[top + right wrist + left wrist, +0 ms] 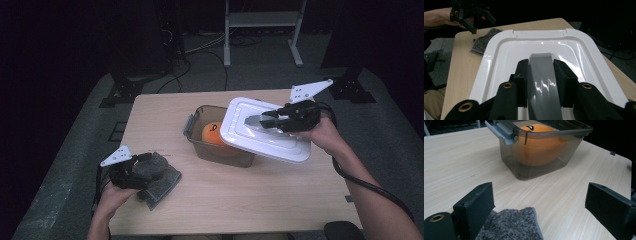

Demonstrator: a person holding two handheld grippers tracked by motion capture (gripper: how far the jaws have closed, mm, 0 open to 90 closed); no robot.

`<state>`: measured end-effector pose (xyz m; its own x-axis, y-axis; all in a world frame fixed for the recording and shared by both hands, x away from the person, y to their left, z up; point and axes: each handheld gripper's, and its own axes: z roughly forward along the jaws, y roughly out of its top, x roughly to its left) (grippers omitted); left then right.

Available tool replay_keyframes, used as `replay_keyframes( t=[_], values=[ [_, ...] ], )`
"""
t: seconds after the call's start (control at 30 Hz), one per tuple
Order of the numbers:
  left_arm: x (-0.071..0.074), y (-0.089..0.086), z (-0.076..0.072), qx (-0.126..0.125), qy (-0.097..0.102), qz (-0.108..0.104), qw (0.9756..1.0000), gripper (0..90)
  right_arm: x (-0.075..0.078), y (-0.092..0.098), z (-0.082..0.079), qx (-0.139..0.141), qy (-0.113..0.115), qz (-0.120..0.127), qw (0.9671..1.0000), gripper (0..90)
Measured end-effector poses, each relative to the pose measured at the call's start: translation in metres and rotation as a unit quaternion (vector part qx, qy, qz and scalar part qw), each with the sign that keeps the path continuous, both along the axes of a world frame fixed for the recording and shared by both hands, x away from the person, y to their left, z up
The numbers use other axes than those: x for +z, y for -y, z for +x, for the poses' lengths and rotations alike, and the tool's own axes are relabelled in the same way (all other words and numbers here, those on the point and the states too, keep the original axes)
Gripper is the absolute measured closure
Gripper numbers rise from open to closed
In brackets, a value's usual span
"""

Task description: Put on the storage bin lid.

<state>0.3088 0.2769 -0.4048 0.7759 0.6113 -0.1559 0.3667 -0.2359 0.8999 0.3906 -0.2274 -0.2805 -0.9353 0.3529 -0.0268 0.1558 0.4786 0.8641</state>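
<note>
Right hand-held gripper [263, 120]: jaws closed on the grey handle [543, 75] of the white lid [265, 131], one pad on each side of it; the lid is carried off the table [240, 192], tilted, its lower edge over the near right rim of the container [220, 150]

White lid: spreads out ahead of and below the right hand-held gripper; in the right gripper view its rim [539, 33] runs round the handle on all sides; it covers part of the container's opening without sitting on it

Container: smoky, see-through, with a grey latch [501, 132]; just below and to the left of the right hand-held gripper; well ahead of the left one; an orange ball [540, 143] lies inside

Left hand-held gripper [541, 205]: jaws wide apart, gripping nothing; it rests low over the near left part of the table

Grey cloth [511, 225]: lies on the table directly under the left hand-held gripper, its edge between the jaws, the left pad beside it
</note>
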Motion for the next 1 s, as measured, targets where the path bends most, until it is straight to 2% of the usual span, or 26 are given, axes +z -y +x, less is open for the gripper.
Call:
replay_keyframes(
  t=[0.5,1.0],
  values=[
    [0.001,-0.001,0.0,0.0,0.002,0.002,1.0,7.9,0.0,-0.039,0.022,0.027,0.0,0.003,0.9996,65.2],
    [0.001,-0.001,0.0,-0.002,0.004,0.003,1.0,7.9,-0.01,-0.067,0.04,0.04,-0.008,0.0,0.9992,65.2]
  ],
)
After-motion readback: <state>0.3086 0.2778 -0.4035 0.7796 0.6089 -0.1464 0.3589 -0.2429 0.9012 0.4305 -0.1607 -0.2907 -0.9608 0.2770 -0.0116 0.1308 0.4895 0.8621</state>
